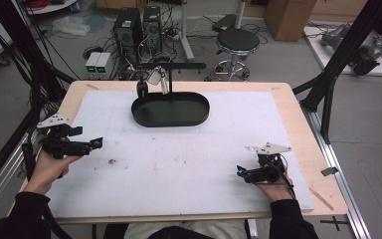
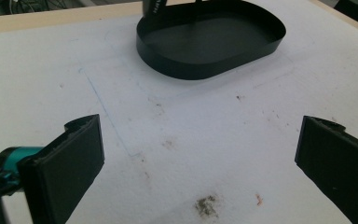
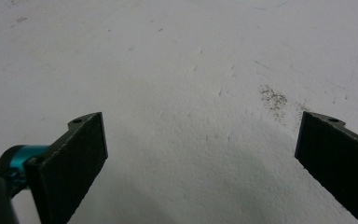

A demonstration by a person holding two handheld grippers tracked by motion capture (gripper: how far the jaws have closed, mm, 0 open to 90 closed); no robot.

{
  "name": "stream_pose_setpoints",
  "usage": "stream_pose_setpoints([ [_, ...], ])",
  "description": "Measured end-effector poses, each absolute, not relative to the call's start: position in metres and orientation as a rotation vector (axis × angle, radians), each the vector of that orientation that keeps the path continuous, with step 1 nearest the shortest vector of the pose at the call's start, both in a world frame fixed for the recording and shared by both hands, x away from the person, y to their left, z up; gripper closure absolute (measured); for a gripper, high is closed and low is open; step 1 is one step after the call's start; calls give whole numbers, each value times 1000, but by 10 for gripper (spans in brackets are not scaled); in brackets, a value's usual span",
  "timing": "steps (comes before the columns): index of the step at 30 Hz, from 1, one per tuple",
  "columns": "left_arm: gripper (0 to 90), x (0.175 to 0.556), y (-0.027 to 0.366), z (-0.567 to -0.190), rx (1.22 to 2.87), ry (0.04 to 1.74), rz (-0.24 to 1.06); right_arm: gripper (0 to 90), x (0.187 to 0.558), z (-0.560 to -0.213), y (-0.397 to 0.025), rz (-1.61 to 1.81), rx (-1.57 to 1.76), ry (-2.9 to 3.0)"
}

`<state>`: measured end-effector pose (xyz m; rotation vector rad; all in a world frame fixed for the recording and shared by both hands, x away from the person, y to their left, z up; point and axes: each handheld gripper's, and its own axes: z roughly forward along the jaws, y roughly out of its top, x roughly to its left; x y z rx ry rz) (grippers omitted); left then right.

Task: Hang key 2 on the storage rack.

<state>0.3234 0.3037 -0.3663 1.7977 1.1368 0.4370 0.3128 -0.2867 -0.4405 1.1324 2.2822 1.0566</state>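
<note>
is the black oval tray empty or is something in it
Empty. The black oval metal tray shows a bare dark floor inside its rim in the left gripper view; the high view agrees. Only a thin upright post rises at its far edge.

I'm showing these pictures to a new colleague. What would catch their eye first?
Probably the black oval tray, empty, at the far middle of the white mat. Next, the two hand-held grippers near the mat's front corners, left gripper and right gripper, both with jaws wide apart and holding nothing. A dark smudge marks the mat just ahead of the left one.
</note>
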Motion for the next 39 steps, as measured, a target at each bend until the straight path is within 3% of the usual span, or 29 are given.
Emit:
stream_pose_setpoints([
  [26, 17, 283, 314, -412, 1811, 1159, 453, 14, 313, -441, -286, 1042, 1135, 2287],
  [39, 17, 274, 307, -413, 1808, 1115, 473, 14, 315, -441, -284, 1054, 1127, 2295],
])
